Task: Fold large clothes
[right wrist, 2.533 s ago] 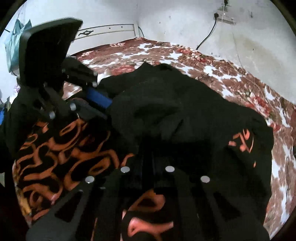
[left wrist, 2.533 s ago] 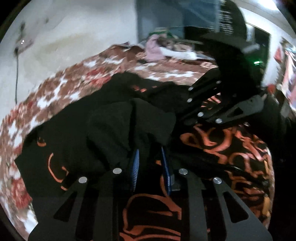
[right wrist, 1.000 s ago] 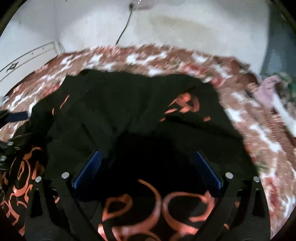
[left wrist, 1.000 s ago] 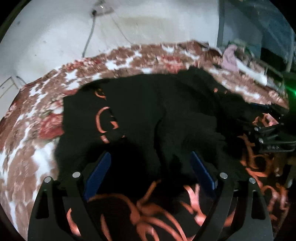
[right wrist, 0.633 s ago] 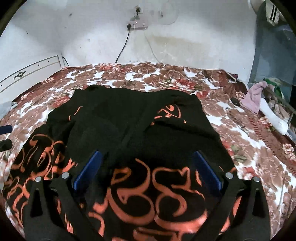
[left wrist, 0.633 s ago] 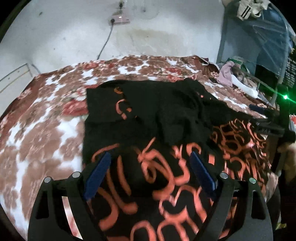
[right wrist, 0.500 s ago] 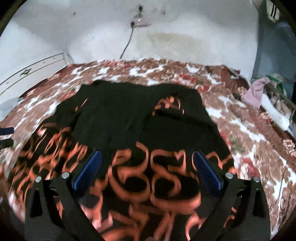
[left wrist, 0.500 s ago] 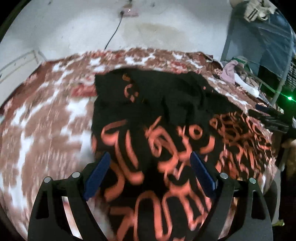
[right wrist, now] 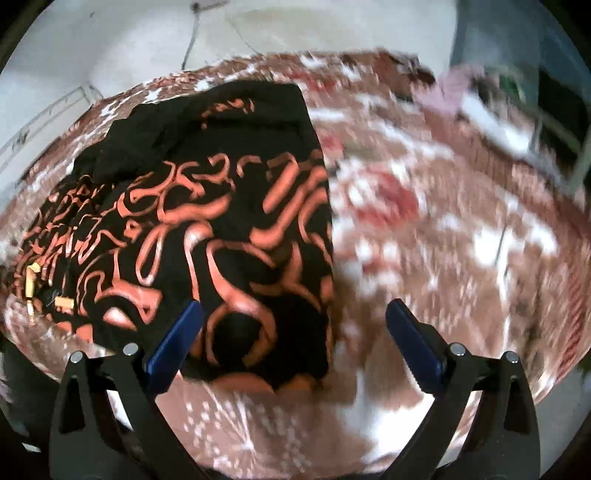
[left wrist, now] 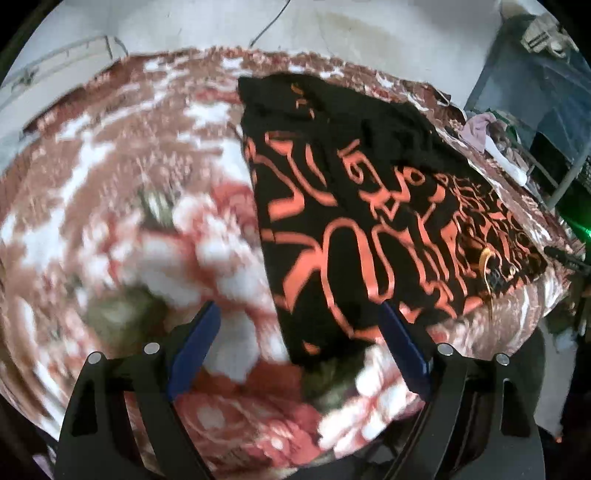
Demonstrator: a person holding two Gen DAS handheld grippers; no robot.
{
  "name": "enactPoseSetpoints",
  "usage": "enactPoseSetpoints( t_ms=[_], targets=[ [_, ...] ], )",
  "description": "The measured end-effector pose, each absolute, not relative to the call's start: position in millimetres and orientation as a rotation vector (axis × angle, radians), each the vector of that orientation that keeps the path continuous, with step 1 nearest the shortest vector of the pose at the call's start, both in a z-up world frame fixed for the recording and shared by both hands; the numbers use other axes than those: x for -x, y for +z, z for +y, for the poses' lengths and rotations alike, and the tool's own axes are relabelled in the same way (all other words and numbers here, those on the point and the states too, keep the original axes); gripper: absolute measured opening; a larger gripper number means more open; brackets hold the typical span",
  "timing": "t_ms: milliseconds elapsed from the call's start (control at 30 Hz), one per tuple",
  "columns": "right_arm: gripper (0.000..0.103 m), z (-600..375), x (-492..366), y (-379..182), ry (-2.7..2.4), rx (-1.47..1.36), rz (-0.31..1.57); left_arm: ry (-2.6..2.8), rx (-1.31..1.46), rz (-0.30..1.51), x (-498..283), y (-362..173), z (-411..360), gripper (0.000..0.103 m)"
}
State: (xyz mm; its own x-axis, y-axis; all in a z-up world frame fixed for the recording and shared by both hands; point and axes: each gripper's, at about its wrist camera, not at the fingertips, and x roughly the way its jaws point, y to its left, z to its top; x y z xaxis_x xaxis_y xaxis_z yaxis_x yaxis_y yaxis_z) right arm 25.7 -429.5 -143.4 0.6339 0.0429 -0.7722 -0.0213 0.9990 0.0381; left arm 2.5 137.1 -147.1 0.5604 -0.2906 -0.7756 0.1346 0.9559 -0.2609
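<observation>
A black garment with orange swirl print lies spread flat on the floral bedspread, its plain black upper part folded over at the far end. In the left wrist view it sits right of centre, and my left gripper hangs open over its near left corner and the bedspread beside it. From the right wrist the garment fills the left half. My right gripper stands open above its near right corner, nothing between the blue pads.
A white wall with a socket and cable stands behind the bed. A heap of pink and white clothes lies at the bed's far right, next to a blue metal frame. The bedspread's near edge drops off at the bottom.
Both grippers let go of the garment earlier and have pulled apart: the left swung out past its left edge, the right past its right edge. The garment now lies flat with the print showing.
</observation>
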Motion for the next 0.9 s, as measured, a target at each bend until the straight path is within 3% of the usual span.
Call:
enactPoseSetpoints(
  t_ms=[233,400,700,900],
  targets=[
    [0.098,-412.7,-20.1,-163.9,0.2,-0.074,0.958,-0.387,0.317,0.98,-3.3,-173.6,120.4,0.085],
    [0.099,-402.8,-22.5,-162.4,0.232,-0.084,0.963,-0.472,0.422,0.917,-1.5,-159.5,125.8,0.085],
    [0.099,-408.7,-29.7,-168.0,0.176,-0.045,0.997,-0.318,0.315,0.957,-8.8,-177.6,130.8,0.083],
    [0.099,-416.5,-36.6,-189.2,0.17,-0.074,1.033,-0.431,0.405,0.898,-12.0,-165.3,120.4,0.084]
  ],
)
